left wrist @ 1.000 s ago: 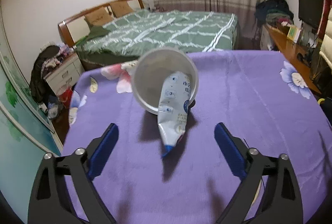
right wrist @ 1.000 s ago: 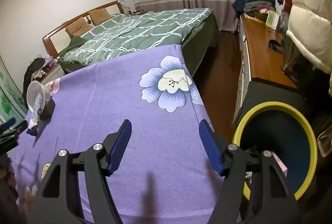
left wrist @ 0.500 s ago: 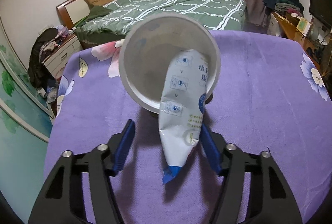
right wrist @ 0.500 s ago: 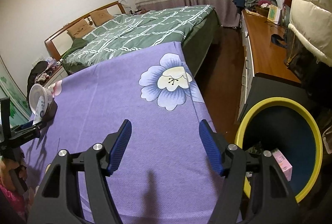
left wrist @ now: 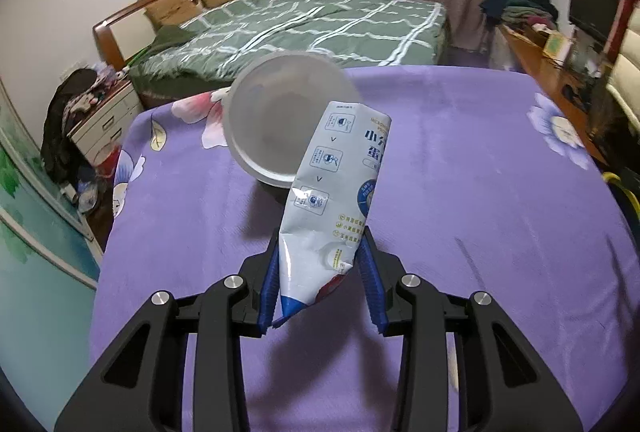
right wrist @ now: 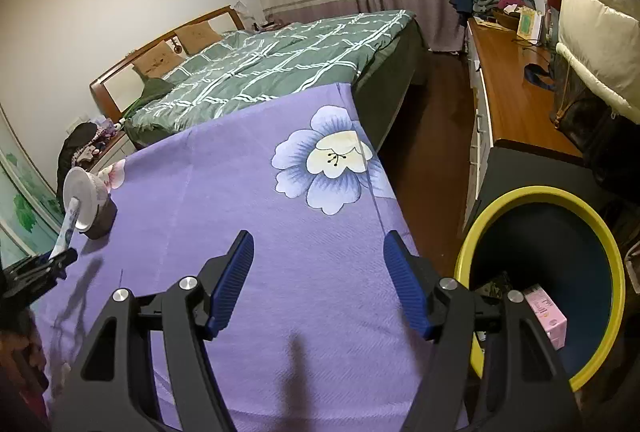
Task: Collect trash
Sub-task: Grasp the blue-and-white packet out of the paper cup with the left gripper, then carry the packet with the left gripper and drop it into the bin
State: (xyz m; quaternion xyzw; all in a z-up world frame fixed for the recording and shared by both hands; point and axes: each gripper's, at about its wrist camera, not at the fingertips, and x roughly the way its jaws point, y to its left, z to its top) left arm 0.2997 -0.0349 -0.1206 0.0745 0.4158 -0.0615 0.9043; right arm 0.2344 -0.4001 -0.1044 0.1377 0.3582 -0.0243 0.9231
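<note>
left gripper (left wrist: pixel 320 272) has just been closing, and its blue ribbed pads (left wrist: pixel 270 280) now pinch the lower end of the crumpled white-and-blue printed foil pouch (left wrist: pixel 334 188). the pouch's upper end leans against the mouth of the tipped white plastic cup (left wrist: pixel 280 120), which lies on its side on the purple flowered tablecloth (left wrist: pixel 480 172). whether the top is still inside the rim or only resting on it, i cannot tell.

right gripper (right wrist: pixel 318 280) hangs over the cloth, jaws spread wide, nothing between them. the round yellow-rimmed dark blue waste bin (right wrist: pixel 616 272) stands on the floor just off the cloth's right edge, far from the cup, with a pink carton (right wrist: pixel 548 316) already in it.

judgement: the step is drawing the pouch clear of the cup. the grip sits low on thin foil, so it could slip or crumple; best to keep the pinch firm and pull back along the pouch's own line, away from the cup, not upward, so the light cup is not dragged or rolled. the cup looks like trash too, a job for the free right gripper. then carry the pouch across the cloth to the bin.
</note>
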